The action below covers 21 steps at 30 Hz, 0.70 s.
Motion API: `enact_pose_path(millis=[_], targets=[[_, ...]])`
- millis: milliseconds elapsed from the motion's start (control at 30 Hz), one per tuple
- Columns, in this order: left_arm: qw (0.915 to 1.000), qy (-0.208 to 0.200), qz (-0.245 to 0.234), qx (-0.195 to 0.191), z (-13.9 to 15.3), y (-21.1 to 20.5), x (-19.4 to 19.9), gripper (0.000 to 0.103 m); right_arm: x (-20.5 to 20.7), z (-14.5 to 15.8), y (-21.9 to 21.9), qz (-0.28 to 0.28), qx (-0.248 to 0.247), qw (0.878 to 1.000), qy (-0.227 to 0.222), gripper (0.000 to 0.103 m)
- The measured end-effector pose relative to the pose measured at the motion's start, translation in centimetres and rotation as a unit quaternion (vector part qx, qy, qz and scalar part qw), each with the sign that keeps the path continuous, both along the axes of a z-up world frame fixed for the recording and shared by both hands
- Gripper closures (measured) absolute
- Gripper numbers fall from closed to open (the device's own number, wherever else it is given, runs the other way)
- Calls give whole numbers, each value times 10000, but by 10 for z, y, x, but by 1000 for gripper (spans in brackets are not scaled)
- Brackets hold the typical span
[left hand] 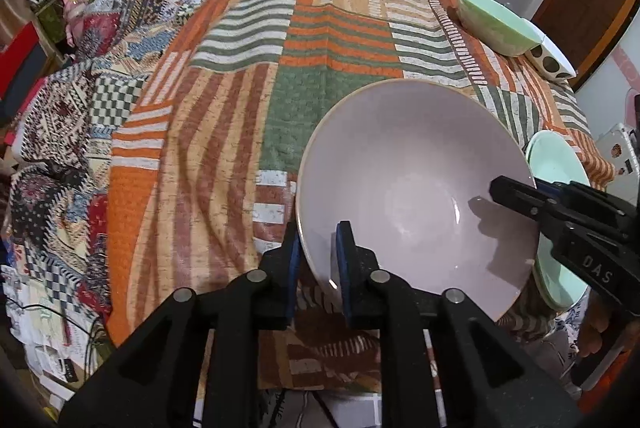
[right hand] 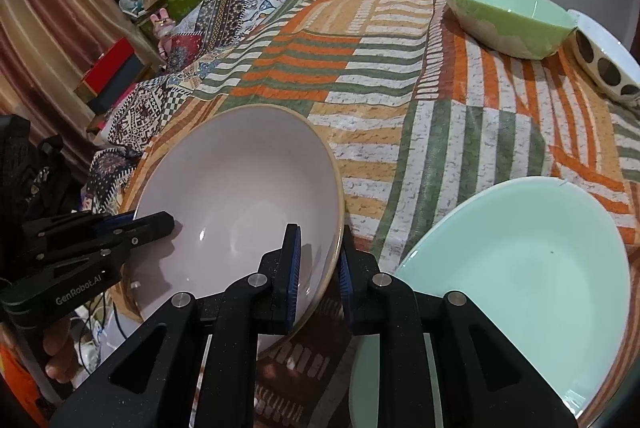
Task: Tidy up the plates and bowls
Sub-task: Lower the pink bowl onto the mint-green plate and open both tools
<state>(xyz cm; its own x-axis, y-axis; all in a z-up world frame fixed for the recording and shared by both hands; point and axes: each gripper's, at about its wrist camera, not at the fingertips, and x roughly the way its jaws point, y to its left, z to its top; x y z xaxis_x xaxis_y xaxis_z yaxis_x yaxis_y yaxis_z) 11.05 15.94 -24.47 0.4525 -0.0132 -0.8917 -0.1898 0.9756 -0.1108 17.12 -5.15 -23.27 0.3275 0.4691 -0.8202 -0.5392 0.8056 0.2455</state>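
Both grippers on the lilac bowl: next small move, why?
Probably open both jaws and back off. The pale lilac ceramic bowl looks set down on the striped patchwork cloth, with the left gripper and right gripper straddling opposite sides of its rim, jaws narrow.

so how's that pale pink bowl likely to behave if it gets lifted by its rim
The pink bowl looks like glazed ceramic, so probably stiff, fairly heavy and breakable. Its glossy surface shows highlights, so the thin rim may slip in the left gripper and right gripper. Gripped on opposite sides it should stay level; on the soft cloth it may rock.
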Motion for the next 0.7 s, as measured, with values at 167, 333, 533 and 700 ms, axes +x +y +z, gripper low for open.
enact_pose_path(millis=[167, 333, 533, 700], targets=[[9995, -272, 78, 122, 24, -1, -9, 65, -4, 14, -11, -49, 75, 9998, -161, 77], [9979, -622, 24, 184, 54, -8, -14, 60, -6, 31, -26, -119, 127, 9993, -319, 76], [9952, -947, -209, 118, 84, -27, -10, 53, -5, 58, -51, -345, 189, 9969, -676, 66], [9915, -1256, -340, 46, 106, -42, -1, 43, 1, 79, -73, -573, 231, 9932, -988, 55]])
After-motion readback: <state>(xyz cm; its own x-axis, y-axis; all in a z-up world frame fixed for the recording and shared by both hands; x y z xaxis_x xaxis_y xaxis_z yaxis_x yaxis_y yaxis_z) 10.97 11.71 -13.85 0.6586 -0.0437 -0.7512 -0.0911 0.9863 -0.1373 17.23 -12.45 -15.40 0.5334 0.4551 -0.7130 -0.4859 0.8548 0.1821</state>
